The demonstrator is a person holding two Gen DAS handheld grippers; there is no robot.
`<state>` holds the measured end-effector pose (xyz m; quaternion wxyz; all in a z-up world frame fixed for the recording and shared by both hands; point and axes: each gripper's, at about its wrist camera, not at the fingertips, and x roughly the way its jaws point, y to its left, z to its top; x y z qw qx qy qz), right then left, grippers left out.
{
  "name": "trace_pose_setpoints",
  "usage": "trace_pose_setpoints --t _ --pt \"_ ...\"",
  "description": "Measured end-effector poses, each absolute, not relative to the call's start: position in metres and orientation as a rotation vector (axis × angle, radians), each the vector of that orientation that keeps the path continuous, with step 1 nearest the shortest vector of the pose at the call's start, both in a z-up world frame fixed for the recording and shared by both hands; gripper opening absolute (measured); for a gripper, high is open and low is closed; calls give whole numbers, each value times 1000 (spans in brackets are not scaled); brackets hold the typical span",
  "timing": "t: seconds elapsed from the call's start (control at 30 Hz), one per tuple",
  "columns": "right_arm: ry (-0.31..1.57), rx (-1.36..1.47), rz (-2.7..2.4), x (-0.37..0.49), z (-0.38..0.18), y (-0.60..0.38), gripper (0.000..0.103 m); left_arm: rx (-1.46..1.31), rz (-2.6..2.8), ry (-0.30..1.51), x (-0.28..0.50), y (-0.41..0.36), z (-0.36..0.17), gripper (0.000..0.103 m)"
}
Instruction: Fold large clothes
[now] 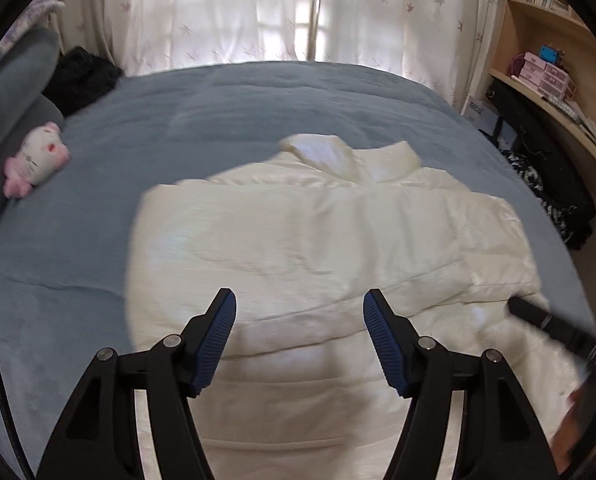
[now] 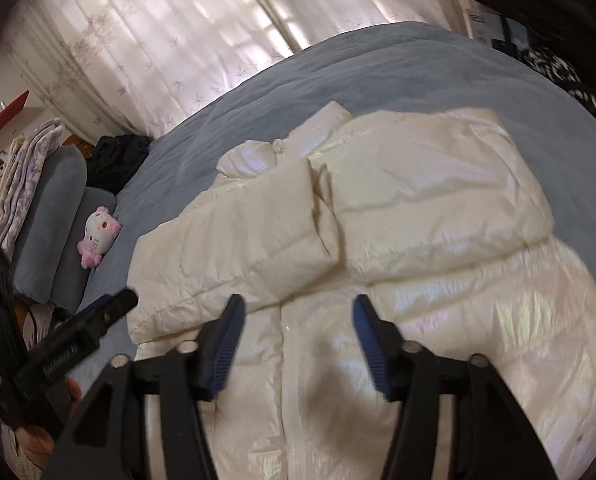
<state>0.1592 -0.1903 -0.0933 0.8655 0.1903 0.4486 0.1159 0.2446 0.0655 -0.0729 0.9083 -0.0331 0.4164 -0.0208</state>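
Observation:
A large cream puffer jacket lies spread on a blue bed. Both sleeves are folded in across its front, and the collar is at the far end. It also shows in the right wrist view. My left gripper is open and empty, hovering above the jacket's lower body. My right gripper is open and empty above the front zip line. The right gripper's finger shows at the right edge of the left wrist view. The left gripper shows at the left edge of the right wrist view.
A pink and white plush toy lies at the bed's left by grey pillows. Dark clothes sit at the far left corner. Curtains hang behind the bed. Wooden shelves and dark bags stand on the right.

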Motion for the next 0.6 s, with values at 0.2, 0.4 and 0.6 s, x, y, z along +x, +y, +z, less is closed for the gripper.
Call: trace_pose_setpoints --t 0.2,0.4,0.6 --pt "981 366 237 224 -102 -188 76 -102 43 876 254 112 -84 65" --pt "1073 426 237 287 -147 -182 75 -163 129 912 270 148 -110 65" --pt "1016 306 357 277 -127 -159 10 -192 164 886 285 161 -110 65"
